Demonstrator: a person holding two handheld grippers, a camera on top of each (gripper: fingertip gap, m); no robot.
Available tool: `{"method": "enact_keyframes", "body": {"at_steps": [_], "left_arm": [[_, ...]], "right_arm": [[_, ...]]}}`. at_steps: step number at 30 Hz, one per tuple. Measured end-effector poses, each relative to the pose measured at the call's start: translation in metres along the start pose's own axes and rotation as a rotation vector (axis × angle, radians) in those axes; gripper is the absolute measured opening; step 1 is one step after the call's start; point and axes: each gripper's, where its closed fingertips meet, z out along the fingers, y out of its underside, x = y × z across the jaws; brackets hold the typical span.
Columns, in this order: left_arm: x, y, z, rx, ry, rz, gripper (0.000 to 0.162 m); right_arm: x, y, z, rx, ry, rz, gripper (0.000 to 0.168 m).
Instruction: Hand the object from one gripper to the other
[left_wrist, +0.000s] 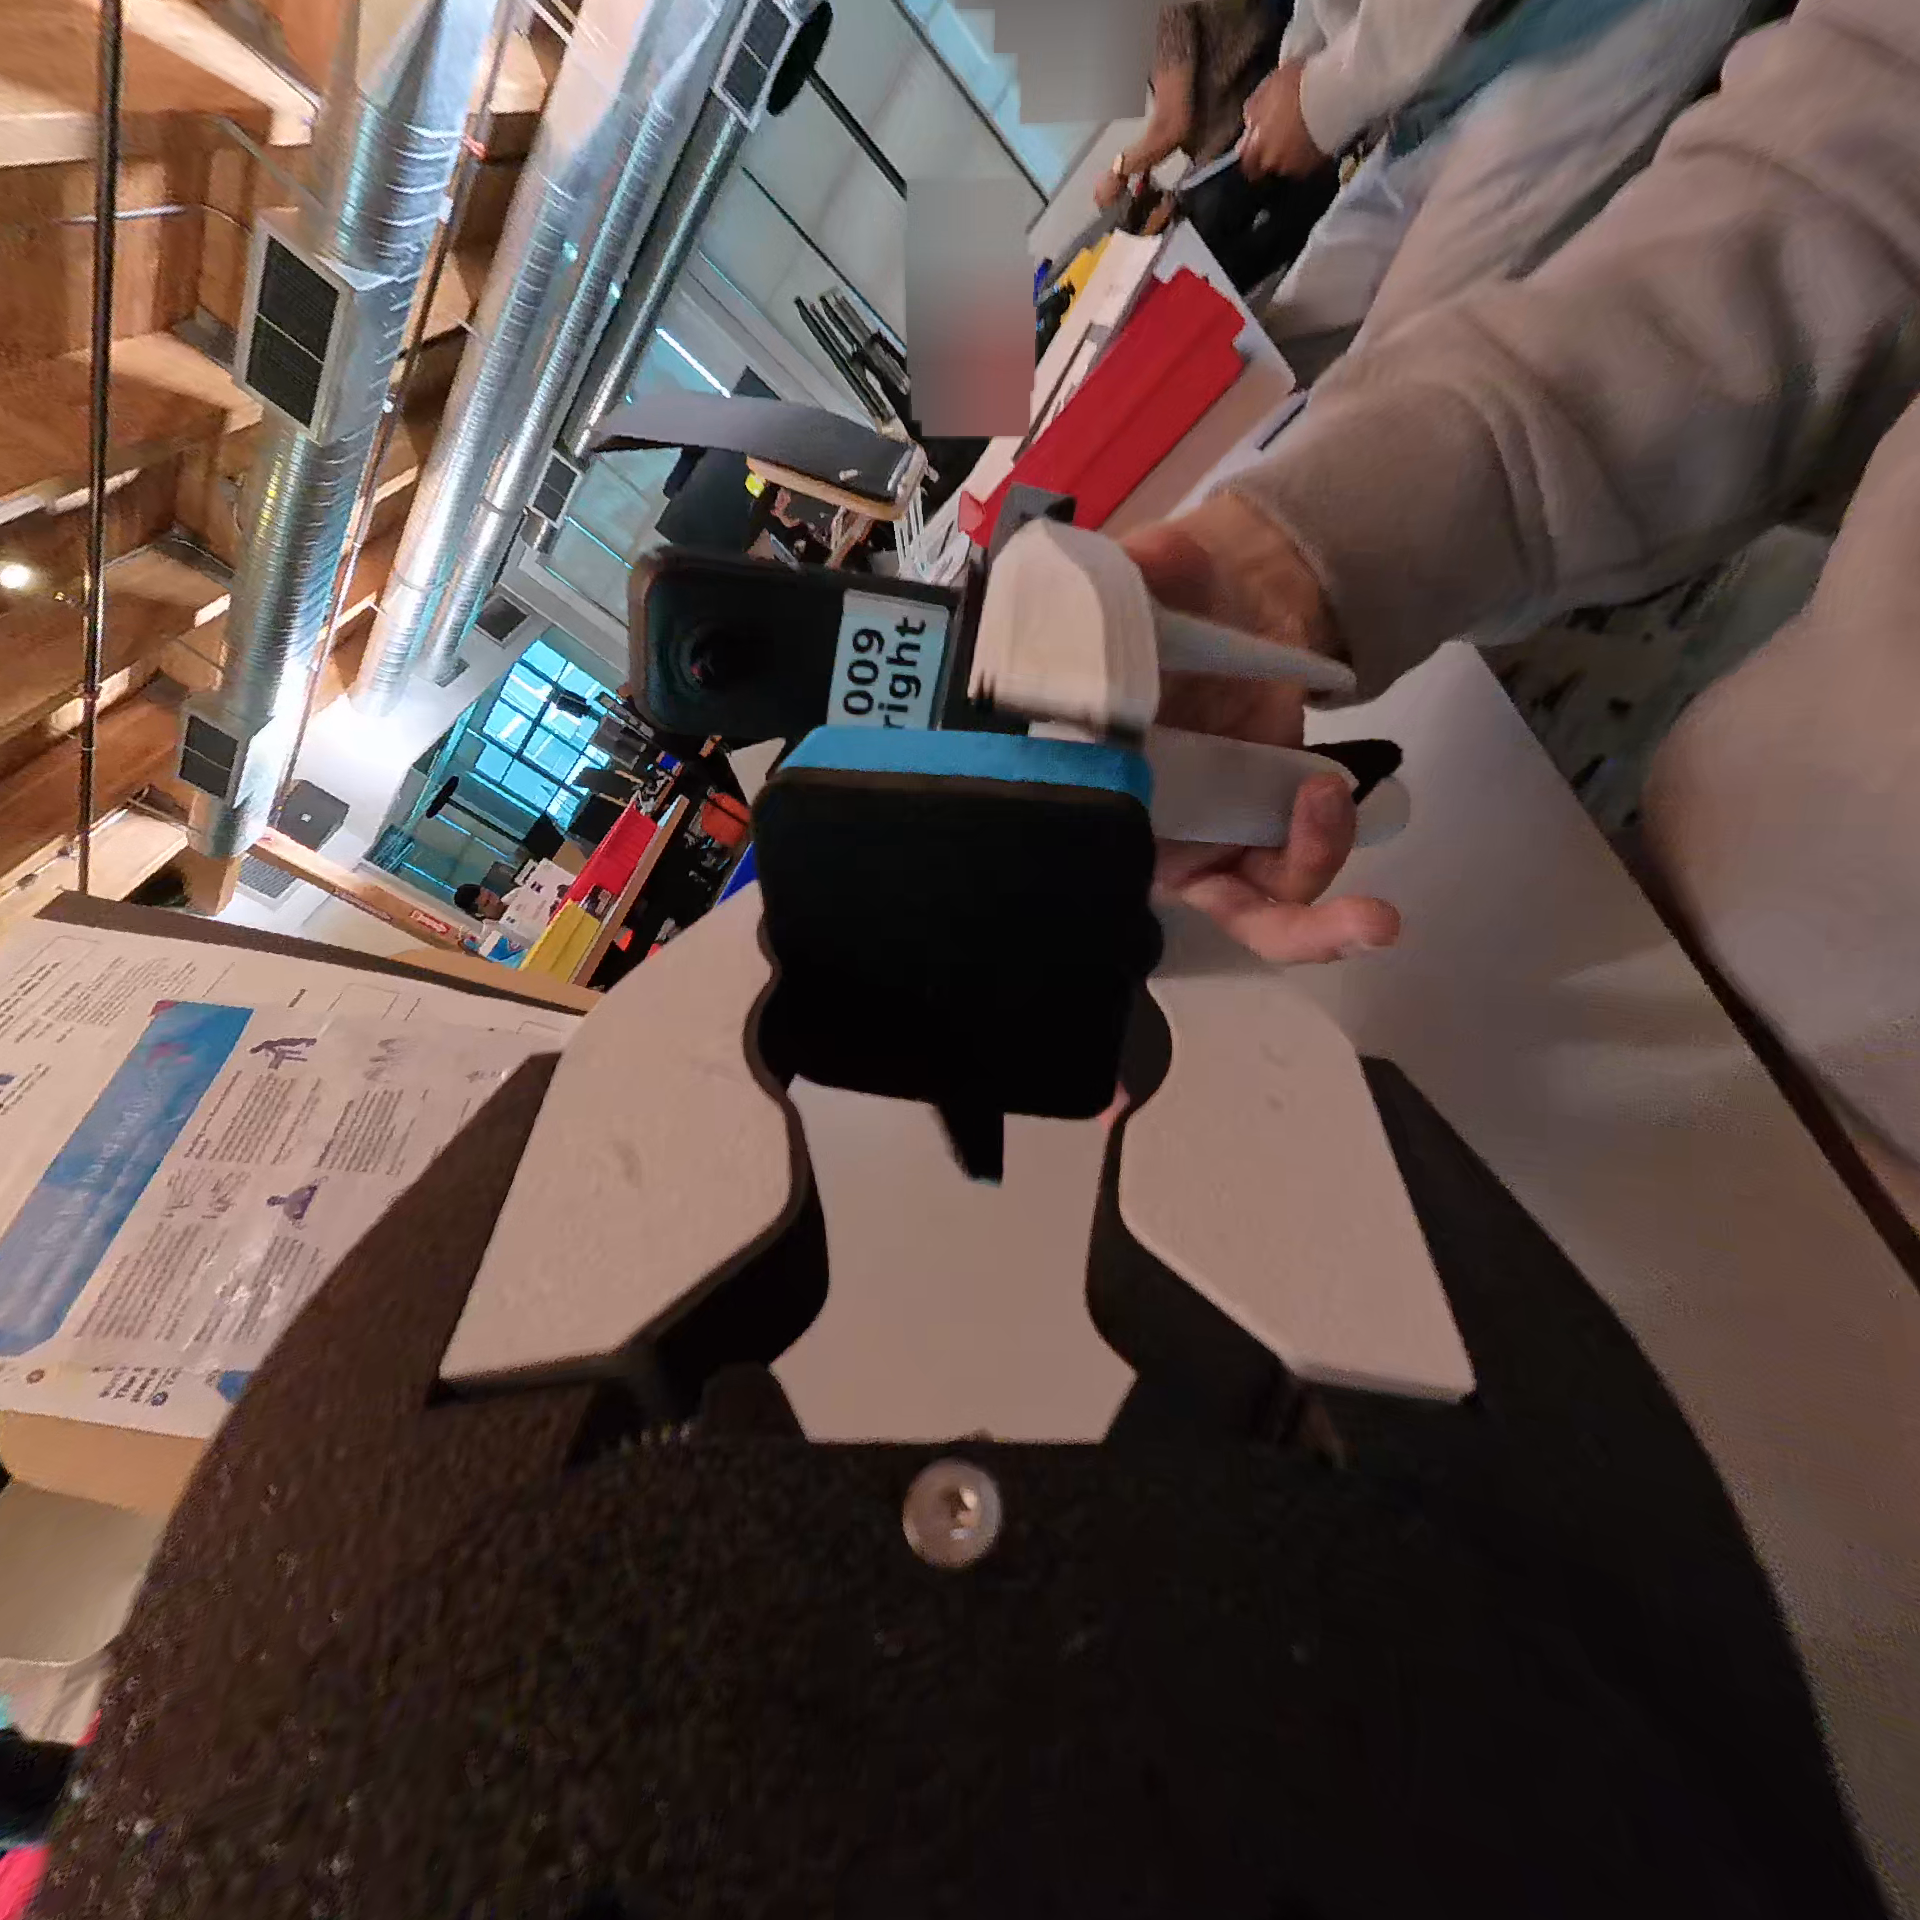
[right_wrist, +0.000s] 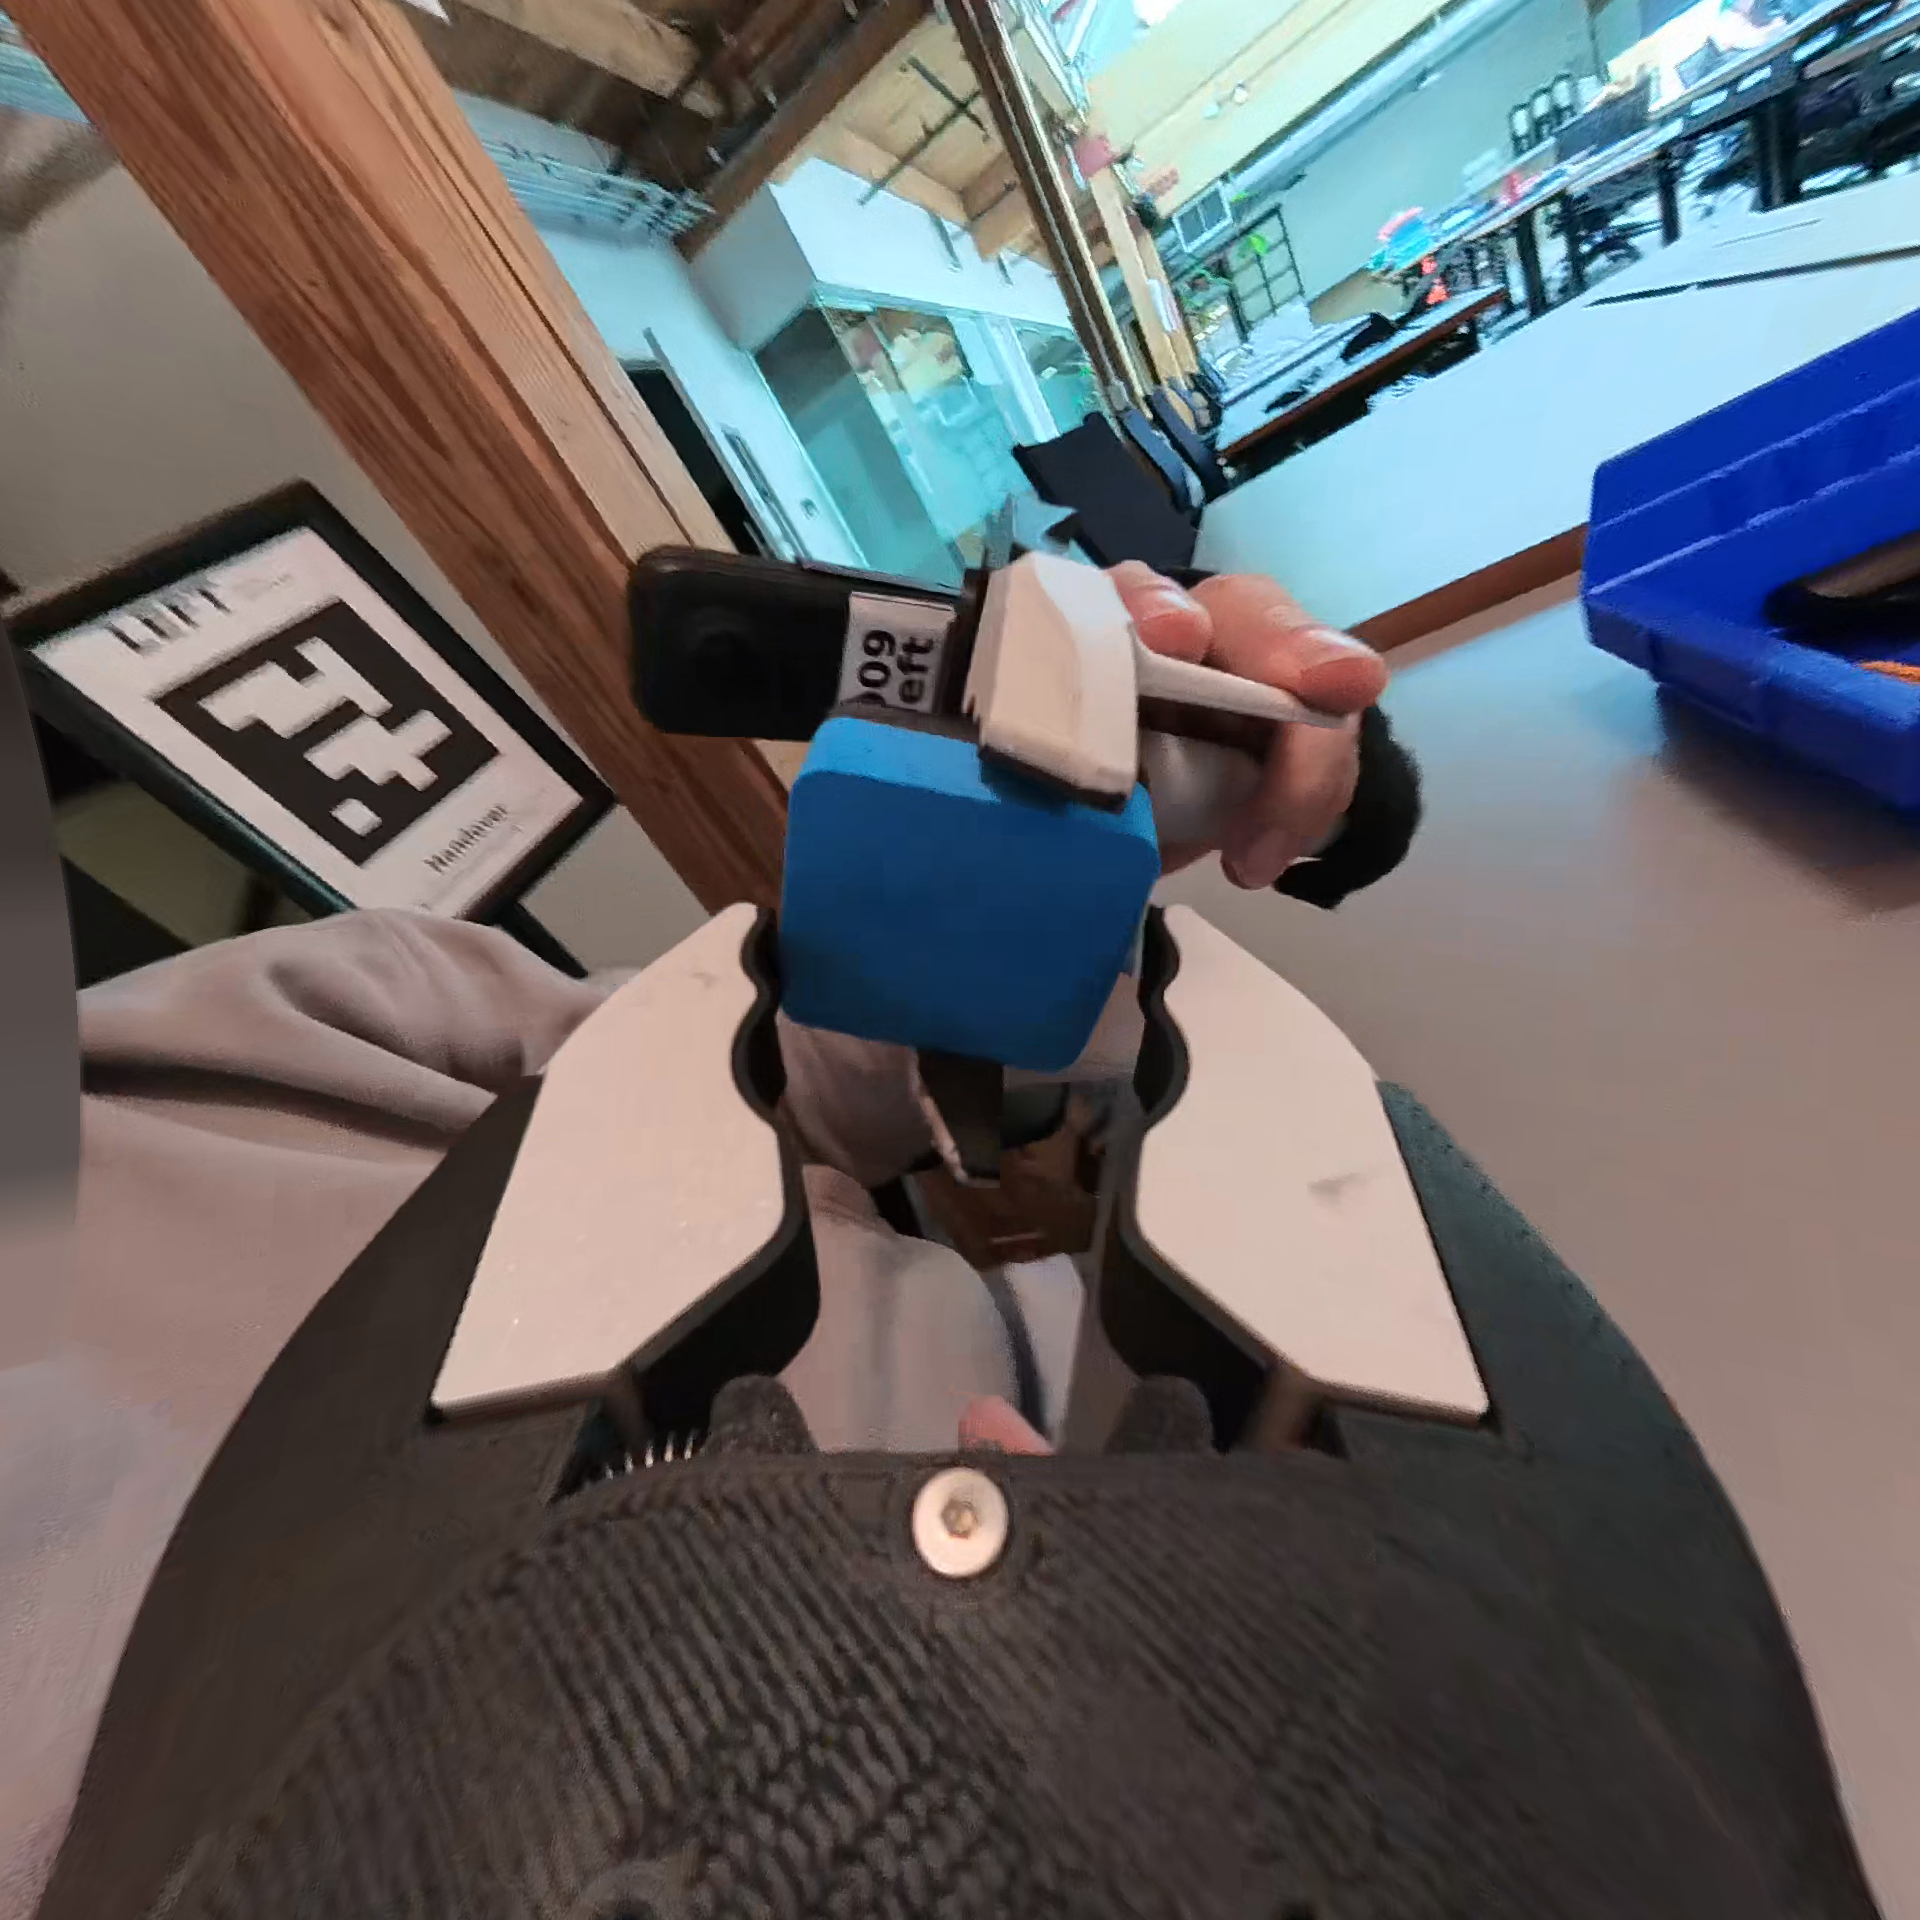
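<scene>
So I've got the block (left_wrist: 951, 935) right in the middle of a handoff, up in the air over the table (left_wrist: 1558, 1039). It's foam, blue on one face and black on the other. From my left wrist camera I see the black face, from the right one the blue face (right_wrist: 961, 894).

My left hand-held gripper (left_wrist: 951, 997) has its fingers (left_wrist: 665, 1143) pressed against both sides of the block, so that one's gripping it. My right hand-held gripper (right_wrist: 956, 987) sits around the block too, left finger (right_wrist: 665, 1143) looks like it's touching, but there's a thin gap on the right side, so I honestly can't tell if it's clamped or not.

The two grippers face each other, crossed at right angles. My hand (left_wrist: 1247, 727) shows behind the far gripper. A blue case (right_wrist: 1766, 623) sits off to the far right on the table, and a printed sheet (left_wrist: 208, 1174) lies at left.
</scene>
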Motion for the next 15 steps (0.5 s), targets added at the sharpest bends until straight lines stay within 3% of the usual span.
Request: {"method": "enact_keyframes", "body": {"at_steps": [4, 6, 9, 12, 15], "left_arm": [[0.005, 0.010, 0.002, -0.058, 0.024, 0.005, 0.060], [0.007, 0.019, 0.001, -0.117, 0.037, -0.049, 0.065], [0.011, 0.030, -0.001, -0.193, 0.067, -0.157, 0.086], [0.000, 0.040, -0.006, -0.244, 0.012, -0.260, 0.082], [-0.013, 0.052, -0.007, -0.309, -0.069, -0.429, 0.075]], "right_arm": [[0.007, 0.007, -0.001, -0.073, 0.042, -0.045, 0.062], [0.020, 0.008, -0.003, -0.099, 0.144, -0.134, 0.062], [0.052, 0.009, -0.017, -0.228, 0.433, -0.429, 0.061], [0.078, -0.004, -0.047, -0.395, 0.781, -0.816, 0.061], [0.083, -0.022, -0.069, -0.573, 1.012, -1.167, 0.061]]}}
